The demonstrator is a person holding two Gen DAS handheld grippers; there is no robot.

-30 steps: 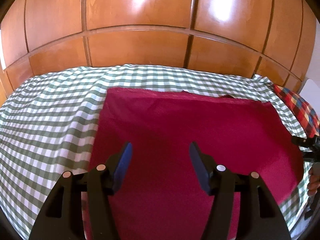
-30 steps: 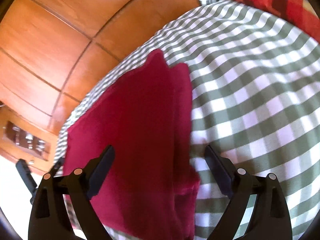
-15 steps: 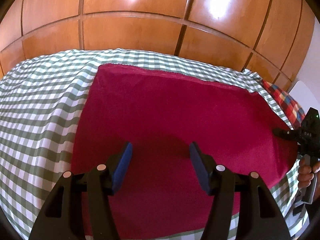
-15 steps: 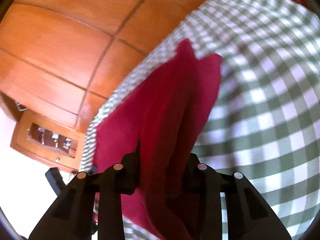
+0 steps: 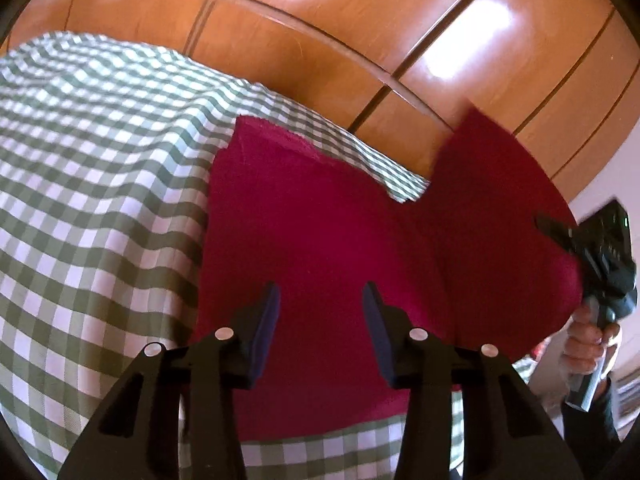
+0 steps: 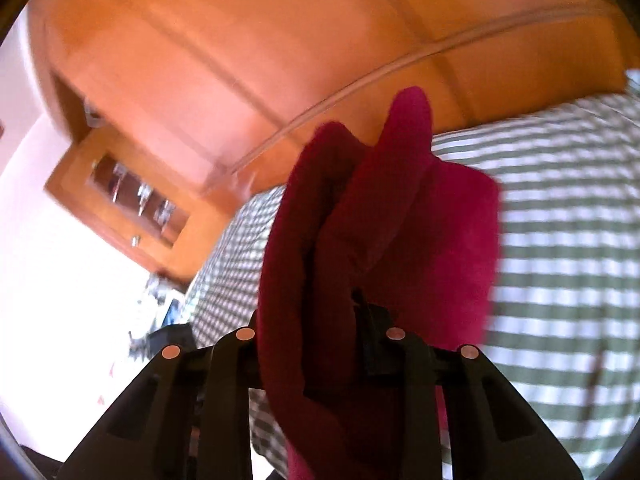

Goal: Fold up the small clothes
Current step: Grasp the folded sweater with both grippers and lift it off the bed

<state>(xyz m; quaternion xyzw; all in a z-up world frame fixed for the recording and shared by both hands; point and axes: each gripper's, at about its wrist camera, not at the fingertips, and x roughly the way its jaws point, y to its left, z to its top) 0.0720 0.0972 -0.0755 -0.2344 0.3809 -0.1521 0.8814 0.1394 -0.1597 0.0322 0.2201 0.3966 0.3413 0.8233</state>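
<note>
— Where's the cloth right now?

— The red cloth (image 5: 320,232) is on the bed, spread over the green-and-white checked sheet (image 5: 92,184). Most of it lies flat, but its right end is lifted off the sheet and stands up against the wooden wardrobe (image 5: 360,32) behind the bed.

— Who's lifting it?

— The right gripper (image 6: 316,332). Its jaws are closed on a bunched fold of the cloth (image 6: 360,240), and the fabric rises in soft ridges straight out from between them. From the other side you can see that gripper (image 5: 600,256) at the raised edge, with the person's hand (image 5: 588,340) wrapped around its handle.

— And the left one?

— The left gripper (image 5: 320,312) hangs over the near part of the cloth with its jaws apart, nothing between them. The blue pads (image 5: 269,312) face each other above the red fabric. I can't say whether they touch it.

— Anything else around?

— A wooden cabinet (image 6: 120,204) with glass fronts stands beyond the far side of the bed, rather blurred from the right gripper's view. The near edge of the cloth stops just short of the sheet's front edge.
</note>
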